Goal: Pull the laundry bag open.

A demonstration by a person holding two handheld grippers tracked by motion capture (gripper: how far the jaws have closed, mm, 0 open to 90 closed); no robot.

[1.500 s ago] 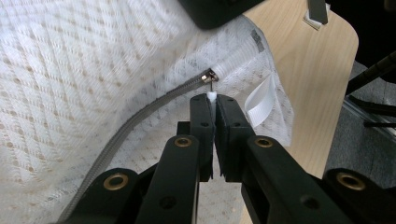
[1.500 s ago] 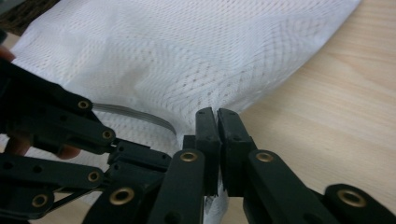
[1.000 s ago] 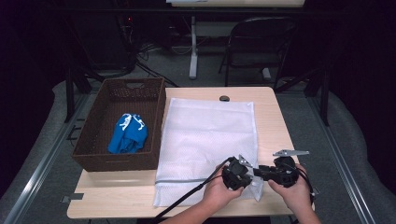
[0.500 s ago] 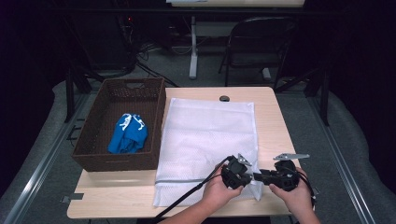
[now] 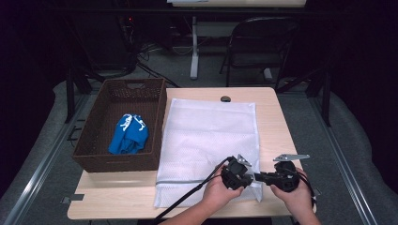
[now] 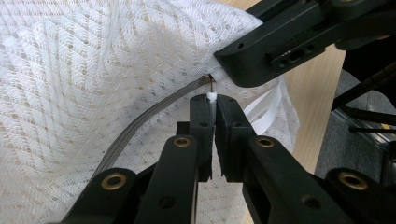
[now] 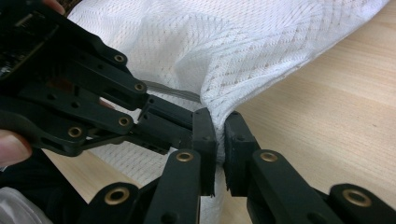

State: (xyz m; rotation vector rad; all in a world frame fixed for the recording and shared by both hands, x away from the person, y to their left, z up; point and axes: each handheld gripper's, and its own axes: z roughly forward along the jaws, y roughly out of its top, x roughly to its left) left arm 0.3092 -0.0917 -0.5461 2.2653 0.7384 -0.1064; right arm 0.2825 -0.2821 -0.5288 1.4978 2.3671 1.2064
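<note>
A white mesh bag (image 5: 206,131) lies flat on the wooden table (image 5: 272,122), with a grey zipper (image 6: 140,123) along its near edge. At the bag's near right corner, my left gripper (image 6: 212,100) is shut on the small white zipper pull (image 6: 212,96). Facing it from the right, my right gripper (image 7: 219,123) is shut on a pinch of the bag's mesh (image 7: 233,46) at that corner, lifting it slightly. In the high view the left gripper (image 5: 246,176) and the right gripper (image 5: 263,177) meet tip to tip.
A brown wicker basket (image 5: 94,157) stands at the table's left with a blue cloth (image 5: 129,133) inside. A small dark object (image 5: 225,99) sits at the far edge. A folding chair (image 5: 258,42) stands beyond the table.
</note>
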